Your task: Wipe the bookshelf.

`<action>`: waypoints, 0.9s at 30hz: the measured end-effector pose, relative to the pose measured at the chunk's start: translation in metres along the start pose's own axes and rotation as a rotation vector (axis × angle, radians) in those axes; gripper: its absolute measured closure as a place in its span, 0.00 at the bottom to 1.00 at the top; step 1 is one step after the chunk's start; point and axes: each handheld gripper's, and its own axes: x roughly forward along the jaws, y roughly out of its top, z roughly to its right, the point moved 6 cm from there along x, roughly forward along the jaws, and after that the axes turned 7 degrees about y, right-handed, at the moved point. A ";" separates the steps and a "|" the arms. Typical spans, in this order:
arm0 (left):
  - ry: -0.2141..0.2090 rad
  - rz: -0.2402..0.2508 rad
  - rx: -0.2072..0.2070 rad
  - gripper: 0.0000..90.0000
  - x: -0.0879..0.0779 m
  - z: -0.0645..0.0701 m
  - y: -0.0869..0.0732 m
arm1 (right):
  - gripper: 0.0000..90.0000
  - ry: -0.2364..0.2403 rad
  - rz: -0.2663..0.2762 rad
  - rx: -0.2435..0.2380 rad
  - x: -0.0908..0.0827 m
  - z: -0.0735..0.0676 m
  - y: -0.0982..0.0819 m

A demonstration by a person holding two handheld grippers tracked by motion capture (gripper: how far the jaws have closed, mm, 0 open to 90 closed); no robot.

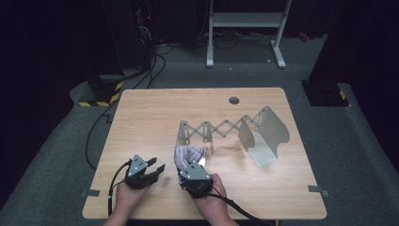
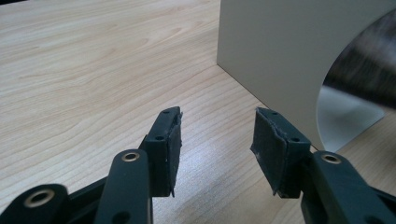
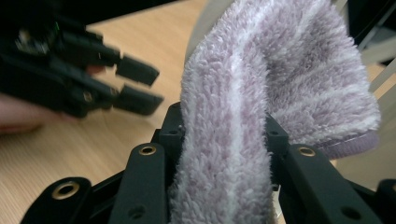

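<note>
Right claw [image 3: 224, 140] clamped on fluffy lilac towel [image 3: 243, 93]; left claw [image 2: 217, 140] wide, empty, over bare table [image 2: 84, 70].

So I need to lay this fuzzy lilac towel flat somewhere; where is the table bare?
The far left of the wooden table, left of the folding metal rack, is bare, as is the near right corner. Crowded: the middle, with the rack, the fuzzy lilac towel and both grippers.

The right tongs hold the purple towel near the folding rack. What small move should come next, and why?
Probably lift the towel a little higher and carry it toward the metal rack. The right tongs are shut on the towel, which hangs folded just in front of the rack's near end, and the left tongs stand open and hold nothing.
</note>
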 end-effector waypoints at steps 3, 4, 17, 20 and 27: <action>-0.002 -0.007 0.000 0.57 0.001 0.000 -0.001 | 0.71 0.011 -0.062 0.024 0.014 -0.001 -0.020; -0.003 -0.006 -0.002 0.57 0.002 0.000 -0.001 | 0.71 0.014 -0.079 0.028 0.019 -0.002 -0.026; 0.001 0.012 -0.005 0.58 -0.002 0.000 0.001 | 0.71 0.020 -0.146 0.022 0.037 -0.001 -0.051; 0.001 0.010 -0.004 0.58 -0.002 0.000 0.001 | 0.71 0.020 -0.138 0.034 0.037 0.001 -0.050; 0.003 0.005 -0.004 0.58 -0.001 -0.001 0.001 | 0.71 -0.023 -0.115 0.075 0.039 0.024 -0.038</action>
